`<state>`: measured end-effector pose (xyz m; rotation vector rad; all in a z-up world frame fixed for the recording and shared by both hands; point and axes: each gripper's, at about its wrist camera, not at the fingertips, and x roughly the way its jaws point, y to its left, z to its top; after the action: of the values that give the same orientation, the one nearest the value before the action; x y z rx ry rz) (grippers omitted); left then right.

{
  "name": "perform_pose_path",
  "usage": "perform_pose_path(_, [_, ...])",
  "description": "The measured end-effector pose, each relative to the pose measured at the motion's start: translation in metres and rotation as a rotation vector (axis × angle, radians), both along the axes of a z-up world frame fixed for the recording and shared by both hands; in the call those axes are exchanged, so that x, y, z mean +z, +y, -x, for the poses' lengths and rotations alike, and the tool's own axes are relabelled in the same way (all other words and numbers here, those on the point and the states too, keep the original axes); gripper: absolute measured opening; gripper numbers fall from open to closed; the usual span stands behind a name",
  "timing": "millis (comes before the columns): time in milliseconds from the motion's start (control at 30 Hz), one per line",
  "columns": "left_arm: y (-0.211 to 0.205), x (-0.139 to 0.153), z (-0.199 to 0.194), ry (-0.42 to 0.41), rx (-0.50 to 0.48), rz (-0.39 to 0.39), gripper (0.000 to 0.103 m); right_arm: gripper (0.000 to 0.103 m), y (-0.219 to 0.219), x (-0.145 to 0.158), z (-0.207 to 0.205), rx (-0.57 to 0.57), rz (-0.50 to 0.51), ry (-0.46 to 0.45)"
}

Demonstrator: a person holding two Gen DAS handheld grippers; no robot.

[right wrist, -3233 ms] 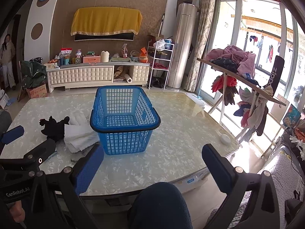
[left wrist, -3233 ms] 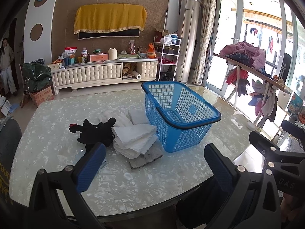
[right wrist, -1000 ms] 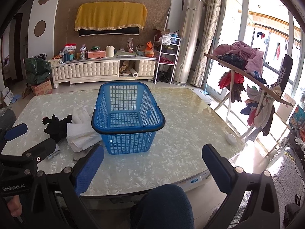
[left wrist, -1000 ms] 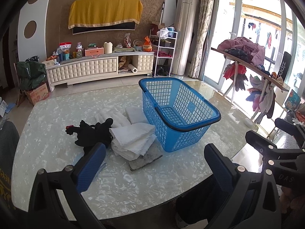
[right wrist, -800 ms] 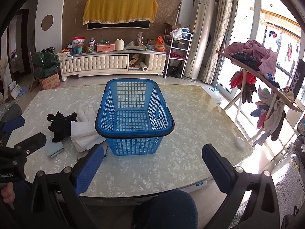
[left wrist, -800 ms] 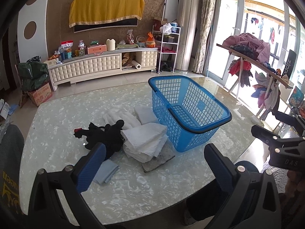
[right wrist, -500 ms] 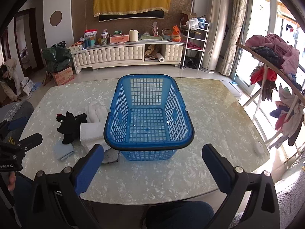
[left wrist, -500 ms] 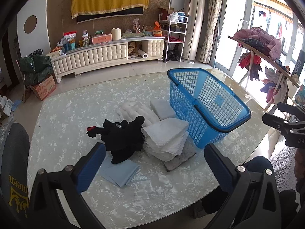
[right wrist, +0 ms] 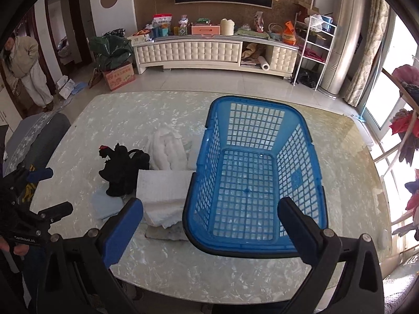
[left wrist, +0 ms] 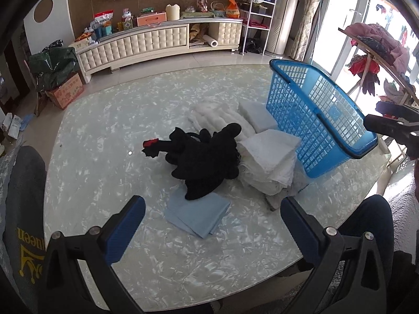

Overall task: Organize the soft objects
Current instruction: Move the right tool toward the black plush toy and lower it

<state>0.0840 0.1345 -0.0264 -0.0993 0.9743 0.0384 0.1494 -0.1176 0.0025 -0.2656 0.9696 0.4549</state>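
We are holding the left claw (left wrist: 212, 225) above the near edge of the tabletop (left wrist: 99, 141), its two blue-padded fingers spread wide apart and gripping nothing. Straight ahead of it one light blue folded cloth (left wrist: 197, 213) is lying flat, and just beyond that one black plush toy (left wrist: 204, 157) with a red tip is resting partly on the cloth's far edge. Ahead and to the right of this claw one stack of white folded towels (left wrist: 269, 157) is sitting on one grey cloth (left wrist: 275, 200), touching the toy. Farther ahead, one fluffy white bundle (left wrist: 217, 115) and one white pad (left wrist: 255, 116) are lying side by side.

We are keeping the right claw (right wrist: 209, 217) spread just as wide, also empty, hovering over the near rim of the one blue basket (right wrist: 256, 172), which is standing upright and holding nothing. To this claw's left, the towel stack is pressing against the basket's side wall.
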Motion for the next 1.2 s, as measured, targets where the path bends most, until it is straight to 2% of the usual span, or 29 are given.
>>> perform_pose_path(433, [0.036,-0.028,-0.01,0.097,0.035,0.081,0.102,0.103,0.069,-0.016,-0.031,0.229,0.039,0.112])
perform_pose_path(567, [0.043,-0.042,-0.014,0.109,0.034,0.115,0.092,0.102,0.093,-0.028,-0.037,0.279,0.057,0.13])
perform_pose_path(667, [0.046,-0.054,-0.019,0.127,0.035,0.142,0.088,0.097,0.106,-0.037,-0.042,0.299,0.069,0.166])
perform_pose_path(800, [0.048,-0.068,-0.03,0.149,0.026,0.187,0.073,0.096,0.12,-0.054,-0.05,0.295,0.089,0.211])
perform_pose_path(1100, [0.061,-0.105,-0.05,0.219,0.024,0.208,0.071,0.092,0.141,-0.085,-0.068,0.277,0.095,0.297])
perform_pose_path(1200, [0.064,-0.118,-0.053,0.244,0.022,0.21,0.058,0.087,0.149,-0.095,-0.075,0.266,0.101,0.331])
